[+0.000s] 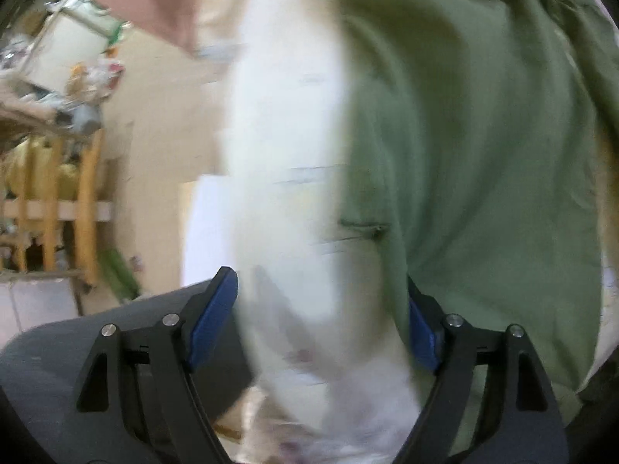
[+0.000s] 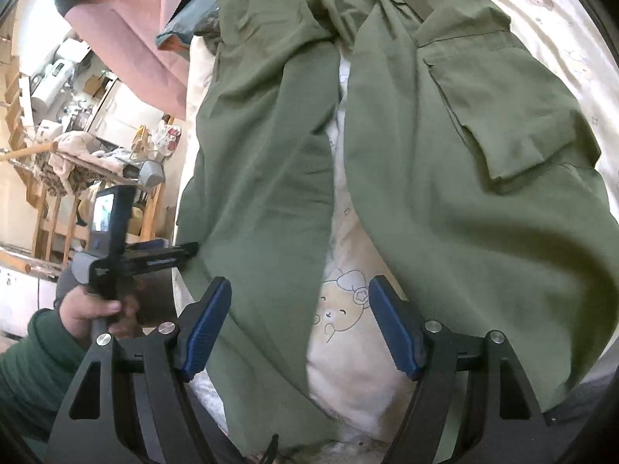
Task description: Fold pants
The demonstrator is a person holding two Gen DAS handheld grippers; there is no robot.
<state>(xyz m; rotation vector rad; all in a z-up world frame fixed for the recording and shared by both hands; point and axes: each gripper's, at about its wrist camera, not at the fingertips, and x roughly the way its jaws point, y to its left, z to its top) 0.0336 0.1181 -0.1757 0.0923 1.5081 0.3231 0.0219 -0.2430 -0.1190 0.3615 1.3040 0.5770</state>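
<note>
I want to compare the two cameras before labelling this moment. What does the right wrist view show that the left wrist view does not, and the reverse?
Only the right wrist view shows both legs of the green pants spread apart, a cargo pocket, the bear print on the bedsheet, and the left gripper held by a hand at the pants' edge.

Only the left wrist view, which is blurred, shows a grey surface beneath its jaws.

Both show the green pants on the pale bedsheet, pink fabric, and open jaws holding nothing.
</note>
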